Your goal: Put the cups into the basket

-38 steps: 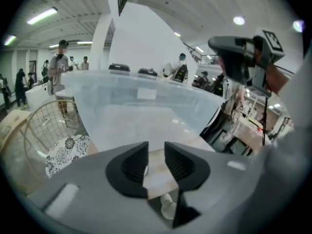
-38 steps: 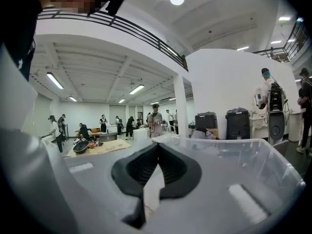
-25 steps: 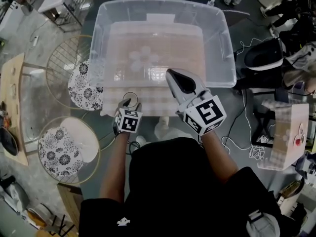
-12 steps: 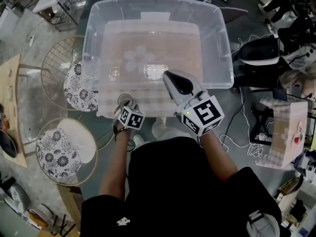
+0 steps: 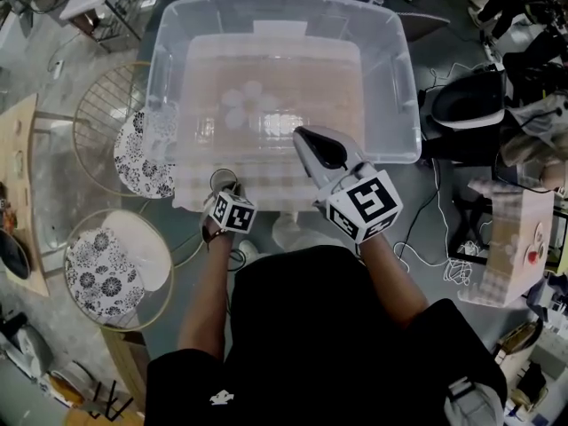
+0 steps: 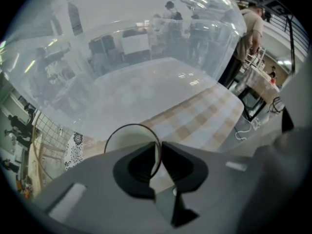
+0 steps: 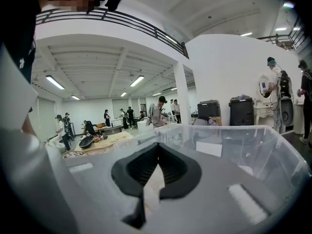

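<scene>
A clear plastic cup stands on the checked cloth just in front of the big clear basket. My left gripper has one jaw inside the cup and one outside; the jaws are closing and pinch the rim's right side. Several clear cups lie on the basket's floor. My right gripper hovers over the basket's near wall, shut, with nothing between its jaws.
The checked tablecloth shows as a narrow strip in front of the basket. Two wire chairs with floral cushions stand at the left. Cables and a small checked table are at the right.
My left gripper's jaws went from wide open to nearly closed on the cup's rim. The right gripper stayed where it was.
</scene>
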Tool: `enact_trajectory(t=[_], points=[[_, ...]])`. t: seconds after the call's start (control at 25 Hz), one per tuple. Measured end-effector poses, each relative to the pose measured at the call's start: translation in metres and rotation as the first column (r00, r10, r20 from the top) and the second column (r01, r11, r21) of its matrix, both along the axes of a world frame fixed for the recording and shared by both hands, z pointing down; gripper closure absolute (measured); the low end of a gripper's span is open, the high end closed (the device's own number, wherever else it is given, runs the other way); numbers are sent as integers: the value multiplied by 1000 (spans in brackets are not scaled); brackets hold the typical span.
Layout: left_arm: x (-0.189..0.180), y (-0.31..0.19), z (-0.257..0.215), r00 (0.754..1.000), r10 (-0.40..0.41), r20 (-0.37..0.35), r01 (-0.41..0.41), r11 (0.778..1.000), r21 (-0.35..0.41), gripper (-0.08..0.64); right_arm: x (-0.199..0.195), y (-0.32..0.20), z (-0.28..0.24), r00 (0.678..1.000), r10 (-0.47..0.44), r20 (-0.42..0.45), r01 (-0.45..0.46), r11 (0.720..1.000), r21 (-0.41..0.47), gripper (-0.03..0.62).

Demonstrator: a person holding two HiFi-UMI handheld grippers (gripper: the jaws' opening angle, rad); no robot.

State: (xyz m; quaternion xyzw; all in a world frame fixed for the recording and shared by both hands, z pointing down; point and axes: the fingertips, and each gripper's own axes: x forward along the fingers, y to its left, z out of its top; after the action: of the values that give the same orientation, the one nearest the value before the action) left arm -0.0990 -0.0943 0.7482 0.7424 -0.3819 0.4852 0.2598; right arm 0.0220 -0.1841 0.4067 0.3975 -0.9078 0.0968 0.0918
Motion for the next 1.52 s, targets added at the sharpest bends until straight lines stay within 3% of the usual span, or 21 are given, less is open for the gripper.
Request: enact_trajectory(t=[0.2, 0.68, 1.24, 1.52], points=[[-4, 4, -2, 1000, 8, 9, -8, 1000, 8, 515, -1, -4, 3, 1000, -16, 0, 16, 1000, -7, 591], [5, 4, -43, 994, -73, -79, 77, 996, 49, 514, -4, -10, 1, 998, -52, 25, 52, 999, -7, 591], [8, 17, -117, 979, -148, -137, 171, 969, 176, 514, -3, -12, -7, 994, -91, 68, 91, 996, 13, 591], [23, 22, -144, 978, -141, -155, 172, 963, 210, 512, 2, -15, -6, 993, -88, 76, 88, 996, 6, 591]])
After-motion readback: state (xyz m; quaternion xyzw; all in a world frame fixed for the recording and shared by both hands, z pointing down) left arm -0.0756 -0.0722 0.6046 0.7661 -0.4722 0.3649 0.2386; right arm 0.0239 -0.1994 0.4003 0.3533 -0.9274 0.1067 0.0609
